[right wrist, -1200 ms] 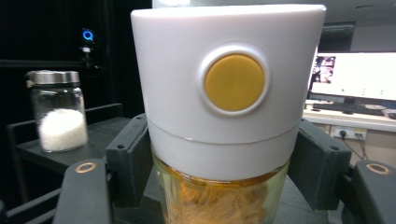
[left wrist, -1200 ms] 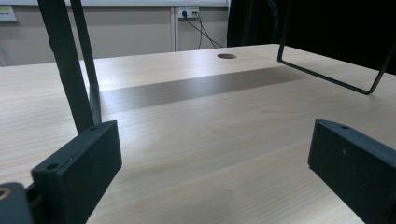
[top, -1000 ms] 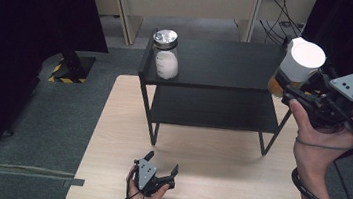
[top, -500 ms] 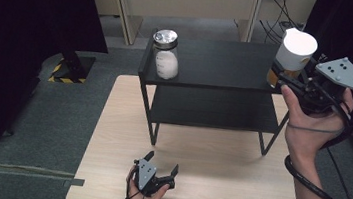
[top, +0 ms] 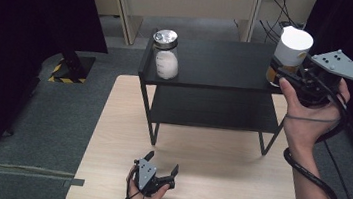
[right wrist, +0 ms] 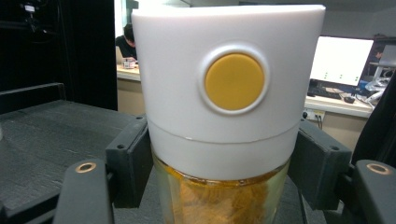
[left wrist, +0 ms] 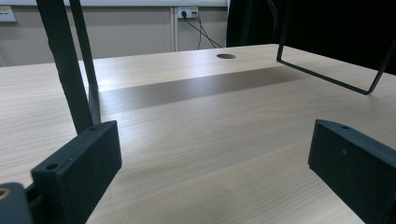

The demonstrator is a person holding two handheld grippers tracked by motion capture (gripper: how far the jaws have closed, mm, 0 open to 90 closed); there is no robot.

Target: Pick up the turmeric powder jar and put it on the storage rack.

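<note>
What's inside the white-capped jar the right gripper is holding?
Below the white cap, the jar shows orange-yellow contents through clear glass. The cap and the right gripper hide the rest.

A two-tier rack [top: 216, 84] stands on the far half of the table [top: 111, 122]; a lidded jar [top: 165, 54] sits on its top shelf at the left front corner; a capped container [top: 289, 54] is at the top shelf's right edge, between the right gripper's [top: 280, 73] jaws; the left gripper [top: 159, 170] rests on the table's near edge, in front of the rack, well apart from both.
</note>
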